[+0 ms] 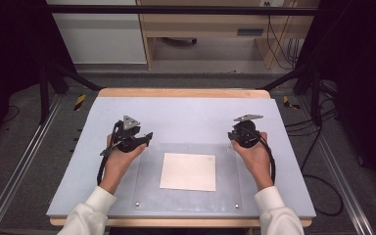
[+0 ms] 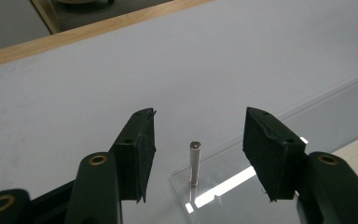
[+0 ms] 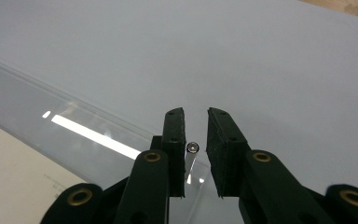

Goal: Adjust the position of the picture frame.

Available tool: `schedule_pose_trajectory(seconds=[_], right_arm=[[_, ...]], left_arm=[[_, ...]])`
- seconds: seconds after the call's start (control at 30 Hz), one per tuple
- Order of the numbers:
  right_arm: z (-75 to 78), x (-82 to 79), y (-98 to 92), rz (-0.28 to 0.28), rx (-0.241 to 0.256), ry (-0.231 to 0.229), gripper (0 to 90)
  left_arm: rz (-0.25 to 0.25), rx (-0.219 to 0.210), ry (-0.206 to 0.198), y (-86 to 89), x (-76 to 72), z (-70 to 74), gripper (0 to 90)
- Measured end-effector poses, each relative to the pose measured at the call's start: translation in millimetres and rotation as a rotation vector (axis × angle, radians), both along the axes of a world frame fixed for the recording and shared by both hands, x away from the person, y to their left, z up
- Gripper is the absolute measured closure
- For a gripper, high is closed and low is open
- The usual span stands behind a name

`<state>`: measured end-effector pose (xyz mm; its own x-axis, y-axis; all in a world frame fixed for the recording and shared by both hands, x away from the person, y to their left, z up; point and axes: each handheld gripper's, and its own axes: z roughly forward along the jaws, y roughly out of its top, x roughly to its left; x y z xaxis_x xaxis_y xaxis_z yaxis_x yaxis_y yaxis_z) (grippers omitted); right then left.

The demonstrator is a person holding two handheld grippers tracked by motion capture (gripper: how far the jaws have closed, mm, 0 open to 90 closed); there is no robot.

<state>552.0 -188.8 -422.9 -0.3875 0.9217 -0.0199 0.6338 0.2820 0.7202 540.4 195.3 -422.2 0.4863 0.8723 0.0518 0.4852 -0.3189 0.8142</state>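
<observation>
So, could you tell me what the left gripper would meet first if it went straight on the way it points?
Probably the upright metal pin at the corner of the clear sheet: it stands between the open jaws of the left gripper, slightly ahead. How far ahead is unclear.

Table mat (image 1: 186,115): pale blue-grey, plain — no pattern.
Table edge (image 1: 181,92): light wood tone, faint grain.
Clear sheet (image 1: 147,196): colourless, see-through, with white glints of light along it.
Paper (image 1: 188,171): off-white, with faint grey print near one edge in the right gripper view.
Left pin (image 2: 194,163): silver metal, standing at the sheet's corner.
Right pin (image 3: 192,148): silver metal, shiny round top.
Left gripper (image 2: 198,142): black jaws, brass-coloured rivets, grey plate on top.
Right gripper (image 3: 196,144): black jaws, brass-coloured rivets — grey plate too.
Sleeves (image 1: 94,208): white.
Floor (image 1: 24,161): dark grey, with yellow-and-black striped tape marks.
Cables (image 1: 318,171): black.
</observation>
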Motion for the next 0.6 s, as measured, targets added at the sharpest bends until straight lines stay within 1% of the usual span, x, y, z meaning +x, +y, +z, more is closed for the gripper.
schedule_pose_trajectory(seconds=[0.03,0.1,0.13,0.17,0.2,0.27,0.3,0.37,0.4,0.43,0.5,0.53,0.57,0.6], right_arm=[[-0.7,0.1,0.7,0.001,-0.004,0.002,78.2],[-1.1,0.2,1.0,0.0,-0.005,0.004,78.3],[-1.6,0.6,0.8,0.001,-0.006,0.004,78.3],[-1.7,0.6,1.0,-0.001,-0.004,0.005,78.2],[-2.0,0.5,1.1,0.001,-0.001,0.008,78.3],[-2.8,0.5,1.4,0.002,-0.008,0.01,80.3],[-3.3,0.7,1.4,0.004,-0.008,0.011,81.4],[-3.6,0.6,2.0,0.002,-0.002,0.011,83.3],[-3.8,0.7,2.2,0.002,-0.006,0.011,84.2],[-4.0,0.6,2.7,0.001,-0.009,0.008,85.0],[-4.0,0.7,3.3,0.0,-0.014,0.005,85.2],[-4.1,0.9,3.2,0.002,-0.015,0.003,85.3],[-4.1,0.9,3.2,0.002,-0.015,0.003,85.3],[-4.0,0.7,3.4,0.001,-0.015,0.004,85.4]], left_arm=[[0.002,0.003,-0.001,0.1,-0.5,0.3,44.5],[0.007,-0.012,0.006,0.4,-1.6,1.5,44.7],[0.01,-0.012,0.006,0.5,-2.1,2.0,45.1],[0.01,-0.007,0.007,0.7,-2.4,2.4,46.0],[0.01,-0.012,0.012,0.2,-2.6,1.9,48.0],[0.006,0.01,0.037,-0.2,-1.4,-0.5,50.6],[0.008,0.003,0.042,-0.8,-0.9,-1.8,53.5],[0.008,0.023,0.041,-1.0,0.2,-4.2,57.6],[0.008,0.017,0.043,-1.5,0.8,-5.5,59.1],[0.007,0.016,0.048,-2.2,1.6,-6.5,63.0],[0.017,0.024,0.045,-3.7,2.9,-8.1,67.2],[0.019,0.024,0.045,-4.3,3.6,-8.7,72.9],[0.022,0.021,0.045,-5.1,4.3,-9.3,72.9],[0.024,0.019,0.043,-5.8,4.9,-10.0,74.7]])
